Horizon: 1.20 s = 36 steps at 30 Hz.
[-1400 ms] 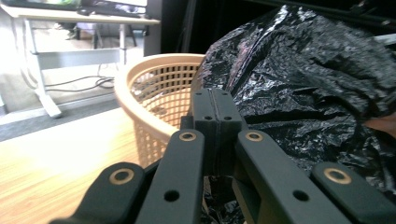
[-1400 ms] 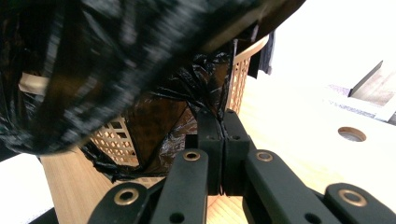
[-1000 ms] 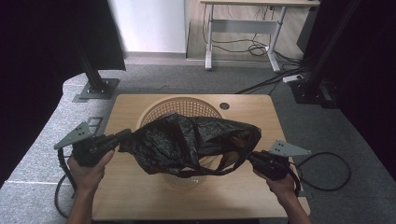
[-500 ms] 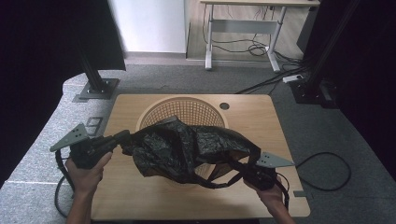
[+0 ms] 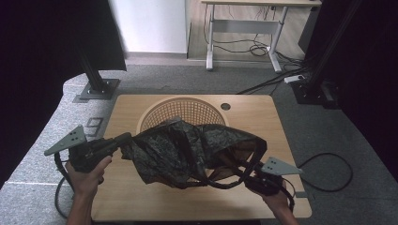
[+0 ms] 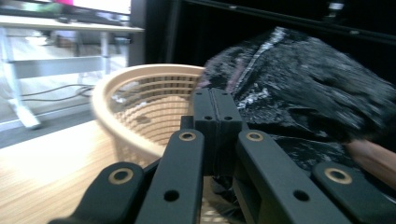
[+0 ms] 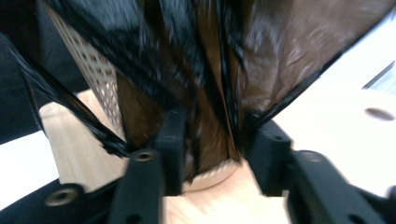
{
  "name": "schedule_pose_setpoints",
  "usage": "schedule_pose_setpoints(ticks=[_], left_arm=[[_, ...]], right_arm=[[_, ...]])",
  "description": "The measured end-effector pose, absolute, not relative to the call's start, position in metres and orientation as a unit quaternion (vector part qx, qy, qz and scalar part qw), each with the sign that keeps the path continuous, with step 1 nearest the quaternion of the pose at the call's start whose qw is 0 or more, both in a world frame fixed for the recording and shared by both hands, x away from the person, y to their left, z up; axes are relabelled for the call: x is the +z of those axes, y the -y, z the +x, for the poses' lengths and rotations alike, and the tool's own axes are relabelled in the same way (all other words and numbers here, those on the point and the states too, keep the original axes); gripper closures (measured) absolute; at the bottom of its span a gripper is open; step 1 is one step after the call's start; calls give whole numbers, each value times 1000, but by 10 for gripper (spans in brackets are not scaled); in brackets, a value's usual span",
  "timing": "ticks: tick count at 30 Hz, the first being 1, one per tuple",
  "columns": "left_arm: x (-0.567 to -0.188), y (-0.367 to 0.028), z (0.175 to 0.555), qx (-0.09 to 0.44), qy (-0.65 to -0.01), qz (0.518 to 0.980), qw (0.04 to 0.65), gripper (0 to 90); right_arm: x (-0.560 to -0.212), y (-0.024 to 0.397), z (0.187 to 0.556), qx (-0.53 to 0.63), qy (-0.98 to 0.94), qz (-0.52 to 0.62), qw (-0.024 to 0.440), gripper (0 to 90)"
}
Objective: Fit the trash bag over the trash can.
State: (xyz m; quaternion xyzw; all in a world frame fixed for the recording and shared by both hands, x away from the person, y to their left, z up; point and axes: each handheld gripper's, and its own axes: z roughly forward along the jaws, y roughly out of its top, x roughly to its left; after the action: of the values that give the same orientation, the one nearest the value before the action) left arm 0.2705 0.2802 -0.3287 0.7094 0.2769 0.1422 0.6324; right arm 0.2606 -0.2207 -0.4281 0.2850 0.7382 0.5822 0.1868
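A black plastic bag (image 5: 187, 150) hangs spread over the near side of a round beige basket (image 5: 187, 110) on the wooden table (image 5: 263, 112). My left gripper (image 5: 126, 138) is shut on the bag's left edge; in the left gripper view its closed jaws (image 6: 215, 100) meet beside the bag (image 6: 317, 93) and the basket's rim (image 6: 140, 93). My right gripper (image 5: 251, 171) sits low at the bag's right near corner. In the right gripper view its jaws (image 7: 215, 135) stand apart, with bunched bag film (image 7: 187, 56) running between them in front of the basket wall (image 7: 93, 70).
A round cable hole (image 5: 225, 106) lies in the tabletop behind the basket. A black cable (image 5: 328, 173) loops on the grey floor to the right. Dark stand bases (image 5: 98, 89) and a white desk frame (image 5: 253, 28) stand beyond the table.
My right gripper has dropped toward the table's near edge and swung inward, stretching the bag's right side down with it. The left gripper has drifted slightly left, still holding the bag.
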Motion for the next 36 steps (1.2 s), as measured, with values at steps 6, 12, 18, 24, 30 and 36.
schedule_pose_setpoints(ticks=[6,12,18,24,30,36], left_arm=[[-323,-266,267,146,-268,716,628,503],[-321,-254,268,151,-276,736,599,315],[-325,-244,274,144,-286,752,576,261],[-332,-236,275,144,-281,760,568,508],[-333,-235,277,133,-275,758,576,776],[-329,-240,278,122,-278,738,603,886]], right_arm=[[-403,242,250,595,-719,292,209,523],[-403,237,255,589,-720,298,212,520],[-402,237,259,587,-719,307,208,519],[-401,238,259,590,-717,308,205,523],[-400,241,258,597,-716,300,201,546],[-401,240,259,613,-709,287,198,655]])
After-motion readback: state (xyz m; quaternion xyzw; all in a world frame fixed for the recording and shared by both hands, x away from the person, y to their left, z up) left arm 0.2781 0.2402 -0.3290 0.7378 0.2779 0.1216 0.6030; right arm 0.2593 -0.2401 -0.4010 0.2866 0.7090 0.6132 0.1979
